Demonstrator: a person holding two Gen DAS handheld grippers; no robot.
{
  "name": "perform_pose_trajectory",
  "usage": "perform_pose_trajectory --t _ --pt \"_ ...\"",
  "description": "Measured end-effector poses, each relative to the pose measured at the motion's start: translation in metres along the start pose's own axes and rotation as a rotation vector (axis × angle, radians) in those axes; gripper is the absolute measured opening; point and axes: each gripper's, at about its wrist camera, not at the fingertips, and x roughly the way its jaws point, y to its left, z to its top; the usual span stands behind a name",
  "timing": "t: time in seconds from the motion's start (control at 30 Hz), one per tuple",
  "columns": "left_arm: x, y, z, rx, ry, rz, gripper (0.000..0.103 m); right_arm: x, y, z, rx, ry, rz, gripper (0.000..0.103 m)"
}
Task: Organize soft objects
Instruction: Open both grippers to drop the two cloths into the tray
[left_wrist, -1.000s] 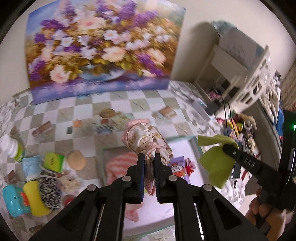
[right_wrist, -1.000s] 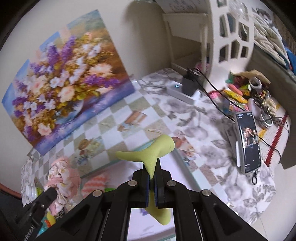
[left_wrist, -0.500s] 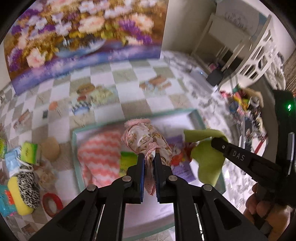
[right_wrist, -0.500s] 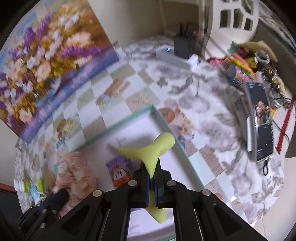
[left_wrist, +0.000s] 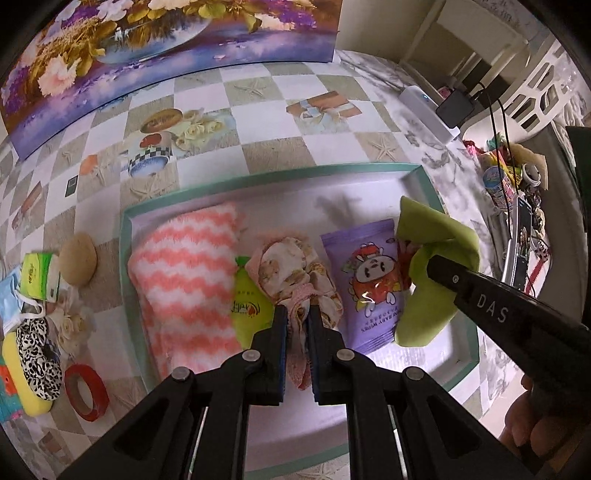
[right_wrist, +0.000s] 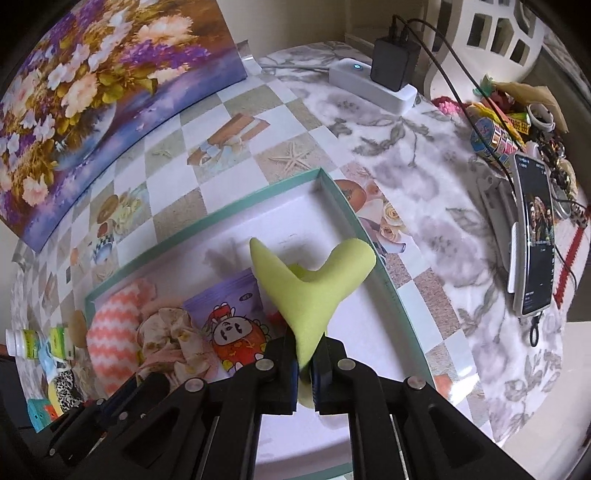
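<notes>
Tray (left_wrist: 125, 236) holds striped towel (left_wrist: 184, 280), wipes pack (left_wrist: 369, 284).

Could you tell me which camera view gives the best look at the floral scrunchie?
The left wrist view: the scrunchie sits centre frame, pinched by the left gripper, its folds and print clear. The right wrist view shows it only small at the lower left, partly cut off by the left gripper's black frame.

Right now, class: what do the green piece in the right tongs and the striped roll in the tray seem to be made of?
Green piece: probably foam or sponge sheet, matte, thick soft edges, pinched flat in the right tongs. Striped roll: fluffy fleece-like towel fabric, with a fuzzy pile and blurred coral-and-white zigzags.
</notes>
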Motion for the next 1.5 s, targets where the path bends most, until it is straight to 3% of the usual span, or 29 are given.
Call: perform_pose_trajectory --t 0.13,0.2,0.33,0.47,0.57,0.77,0.97,1.07,1.3,1.5 --pt "-0.007 0.000 0.001 0.005 -0.006 0.009 0.021 -0.007 0.005 0.001 -0.018 -0.005 -0.013 0.008" --pt "-0.011 0.002 0.003 0.000 -0.012 0.010 0.029 -0.011 0.007 0.001 -0.028 -0.014 -0.013 0.013" --pt "-0.025 0.009 0.007 -0.028 -0.035 0.007 0.035 -0.022 0.012 0.002 -0.044 -0.039 -0.008 0.021" --pt "-0.040 0.022 0.011 -0.070 -0.067 0.015 0.043 -0.037 0.015 0.003 -0.049 -0.067 -0.009 0.022" --pt "-0.049 0.034 0.013 -0.108 -0.090 0.028 0.047 -0.047 0.019 0.004 -0.055 -0.093 -0.007 0.034" --pt "-0.057 0.064 0.016 -0.191 -0.119 0.076 0.073 -0.044 0.027 0.003 -0.069 -0.087 -0.010 0.052" --pt "-0.052 0.089 0.015 -0.260 -0.120 0.123 0.075 -0.031 0.031 0.000 -0.080 -0.055 -0.025 0.058" --pt "-0.051 0.098 0.014 -0.282 -0.121 0.127 0.084 -0.028 0.032 -0.001 -0.082 -0.048 -0.027 0.058" --pt "-0.058 0.129 0.011 -0.350 -0.133 0.137 0.084 -0.029 0.037 -0.002 -0.085 -0.050 -0.030 0.059" --pt "-0.073 0.176 0.004 -0.422 -0.154 0.207 0.084 -0.029 0.053 -0.005 -0.107 -0.048 -0.022 0.059"
